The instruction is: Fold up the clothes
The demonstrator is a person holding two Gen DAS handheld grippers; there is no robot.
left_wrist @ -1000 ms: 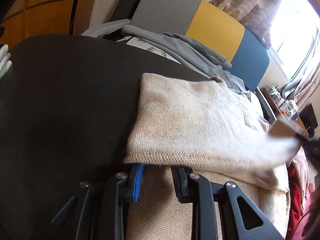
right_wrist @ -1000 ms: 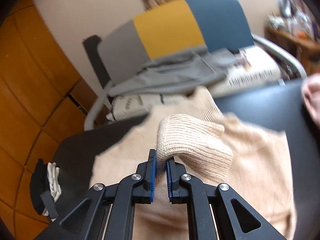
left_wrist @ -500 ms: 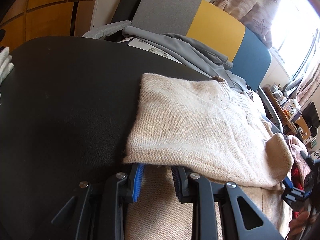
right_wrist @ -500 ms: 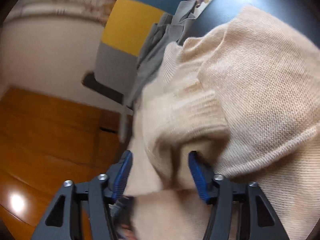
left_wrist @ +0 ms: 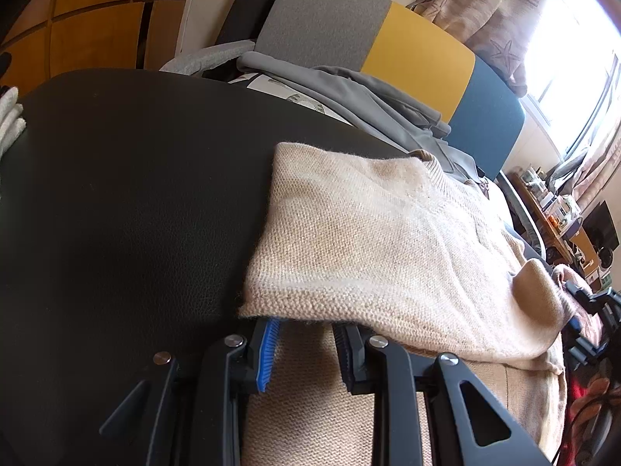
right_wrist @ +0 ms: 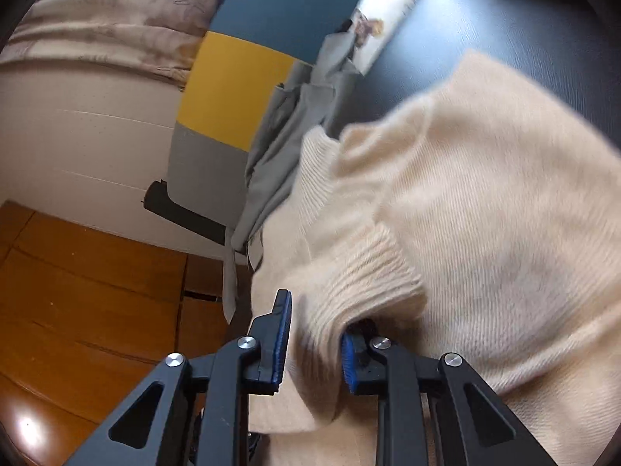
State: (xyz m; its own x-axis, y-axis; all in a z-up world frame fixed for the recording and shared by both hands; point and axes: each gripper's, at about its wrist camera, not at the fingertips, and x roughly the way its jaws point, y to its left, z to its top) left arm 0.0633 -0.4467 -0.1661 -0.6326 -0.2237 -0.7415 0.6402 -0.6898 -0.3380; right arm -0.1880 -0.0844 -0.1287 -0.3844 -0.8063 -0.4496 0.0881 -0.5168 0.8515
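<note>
- Right gripper [right_wrist: 310, 343] has its jaws standing apart, with the ribbed cuff [right_wrist: 372, 272] of the sleeve lying loosely between the blue pads [right_wrist: 281, 343]; nothing is pinched, as far as I can see.
- Left gripper [left_wrist: 302, 353] is parted too, its fingertips tucked just under the folded edge of the beige sweater [left_wrist: 388, 244], flat against the lower layer of knit and clamping nothing.
- That sweater lies on the black padded surface [left_wrist: 116, 202], its one side turned in over the body so that a straight fold edge runs towards the collar.
- Over in the left view, the right gripper [left_wrist: 582, 322] sits at the far edge of the garment, beside the sleeve end that rests on top.
- I judge that the sleeve fold is the step in hand: the sleeve looks laid across the body and let go of.
- Next, I would expect both grippers to take the bottom hem or the opposite side and bring it over; that calls for a firm pinch through both layers and a level lift, so the soft knit does not slide or bunch.
- Behind the surface a grey garment [left_wrist: 349, 93] is draped on the chair [left_wrist: 407, 42] with the grey, yellow and blue back, well apart from the work.
</note>
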